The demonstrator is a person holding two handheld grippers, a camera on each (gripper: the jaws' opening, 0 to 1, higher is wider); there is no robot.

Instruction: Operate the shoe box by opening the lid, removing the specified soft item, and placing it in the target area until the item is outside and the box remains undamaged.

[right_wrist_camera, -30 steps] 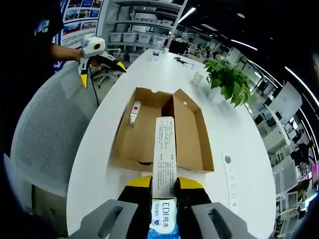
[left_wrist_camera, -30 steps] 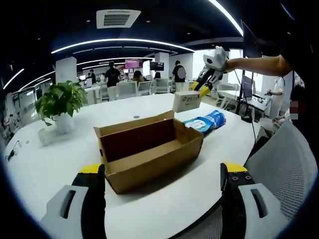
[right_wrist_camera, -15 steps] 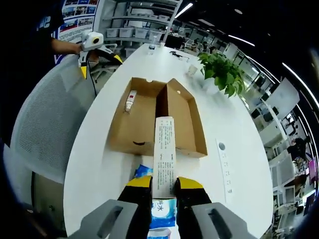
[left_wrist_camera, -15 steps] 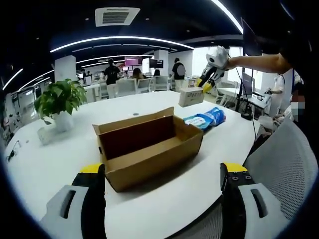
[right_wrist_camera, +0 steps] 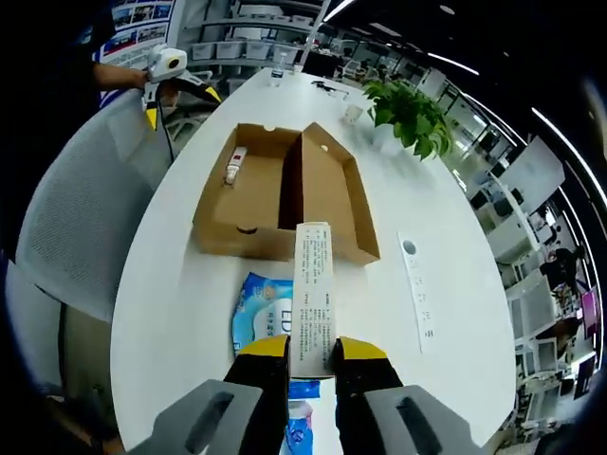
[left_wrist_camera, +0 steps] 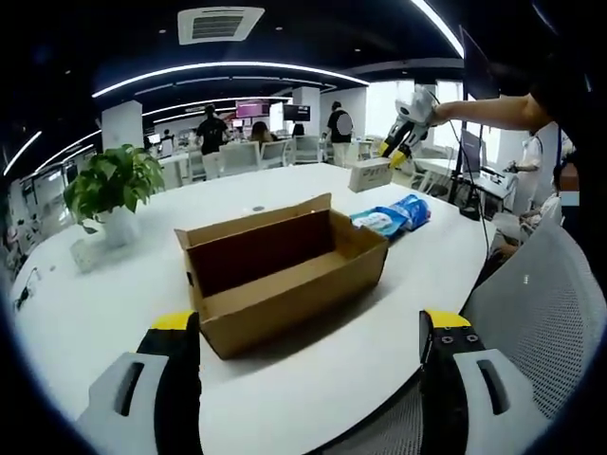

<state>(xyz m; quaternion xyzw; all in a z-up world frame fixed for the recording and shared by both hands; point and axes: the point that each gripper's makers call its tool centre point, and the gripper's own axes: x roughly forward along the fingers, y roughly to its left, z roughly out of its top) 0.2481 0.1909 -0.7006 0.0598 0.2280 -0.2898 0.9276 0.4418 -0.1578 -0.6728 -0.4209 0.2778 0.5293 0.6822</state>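
Observation:
The brown cardboard shoe box (left_wrist_camera: 280, 270) stands open on the white table, its lid (right_wrist_camera: 327, 194) folded out flat beside it. A small white and red tube (right_wrist_camera: 232, 166) lies inside. A blue soft pack (left_wrist_camera: 389, 216) lies on the table just past the box's end (right_wrist_camera: 266, 308). My right gripper (right_wrist_camera: 311, 355) is shut on a long white carton (right_wrist_camera: 311, 299) and holds it above the blue pack; in the left gripper view it (left_wrist_camera: 403, 128) hangs high at the far right with the carton (left_wrist_camera: 370, 175). My left gripper (left_wrist_camera: 310, 379) stands open before the box, nothing between its fingers.
A potted plant (left_wrist_camera: 109, 185) stands at the table's far side (right_wrist_camera: 408, 104). A white strip (right_wrist_camera: 417, 303) lies on the table beside the box. A grey mesh chair (right_wrist_camera: 76, 218) sits at the table's edge. People stand and sit in the office behind.
My right gripper has drawn the white carton back away from the box, so the blue pack now shows beneath it. The left gripper has stayed open in place.

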